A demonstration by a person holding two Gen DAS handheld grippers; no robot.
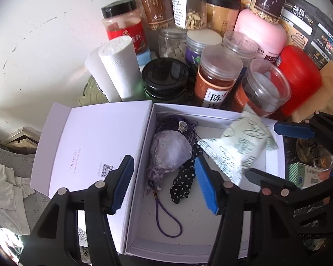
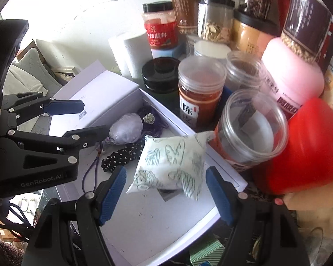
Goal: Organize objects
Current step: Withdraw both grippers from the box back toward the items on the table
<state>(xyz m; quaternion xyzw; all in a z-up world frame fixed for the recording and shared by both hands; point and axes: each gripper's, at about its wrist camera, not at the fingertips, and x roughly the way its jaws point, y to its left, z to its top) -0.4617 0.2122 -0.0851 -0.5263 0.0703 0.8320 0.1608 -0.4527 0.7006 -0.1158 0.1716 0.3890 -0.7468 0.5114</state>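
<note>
A white box (image 1: 188, 110) lies open, its lid (image 1: 88, 137) flipped to the left. Inside are a lilac satin pouch (image 1: 169, 153) (image 2: 126, 130) with a purple cord (image 1: 166, 219) and a black polka-dot cloth (image 1: 184, 181) (image 2: 122, 157). My left gripper (image 1: 164, 186) (image 2: 93, 118) hangs open above the pouch and the box's left wall, holding nothing. A white packet with green print (image 1: 239, 148) (image 2: 173, 164) sits blurred over the box's right side. It lies between the spread fingers of my right gripper (image 2: 165, 196) (image 1: 279, 154), and the pads are not pressing on it.
Several jars crowd close behind the box, among them a clear-lidded one (image 2: 250, 130) right beside the packet. A paper roll (image 1: 119, 66) stands at the back left and a red container (image 1: 299, 79) at the right. Crumpled grey cloth (image 1: 6, 177) lies left of the lid.
</note>
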